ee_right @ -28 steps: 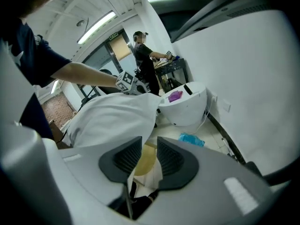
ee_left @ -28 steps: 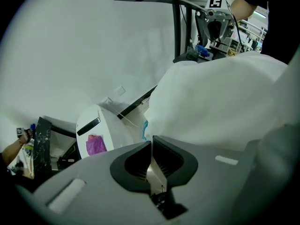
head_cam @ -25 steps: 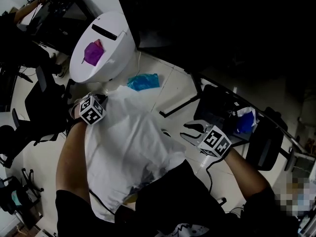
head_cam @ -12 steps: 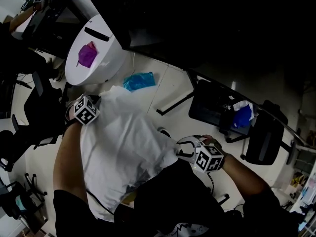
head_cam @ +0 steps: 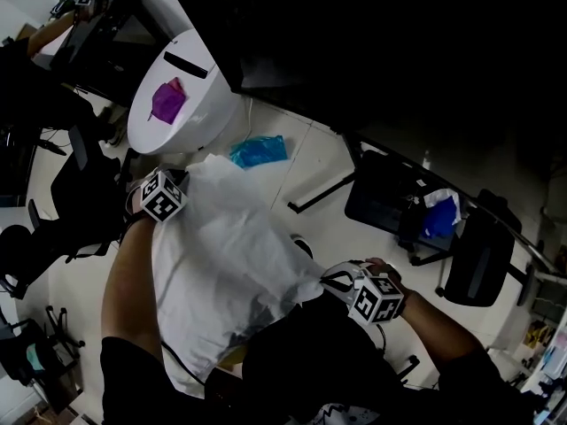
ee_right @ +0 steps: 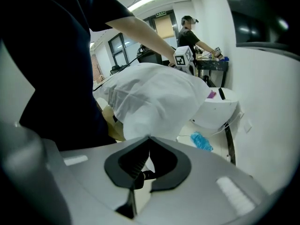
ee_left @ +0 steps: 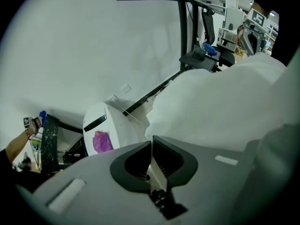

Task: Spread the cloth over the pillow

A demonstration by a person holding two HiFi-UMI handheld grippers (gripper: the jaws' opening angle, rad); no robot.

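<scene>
The left claw [ee_left: 151, 143] is clamped on a thin fold of the white cloth [head_cam: 226, 255], at the corner just beside the round white table [head_cam: 208, 104]. The right claw [ee_right: 149, 139] has just been closing and now pinches the cloth's edge farthest from that table. Between them the cloth drapes over the tan pillow [ee_right: 111, 125].

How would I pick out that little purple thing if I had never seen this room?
Look past the big white cloth to the white round table. On its top lies a small crumpled purple piece. It is the only purple thing there; its neighbours are a slim dark bar on the same top and a turquoise bundle down on the floor.
</scene>
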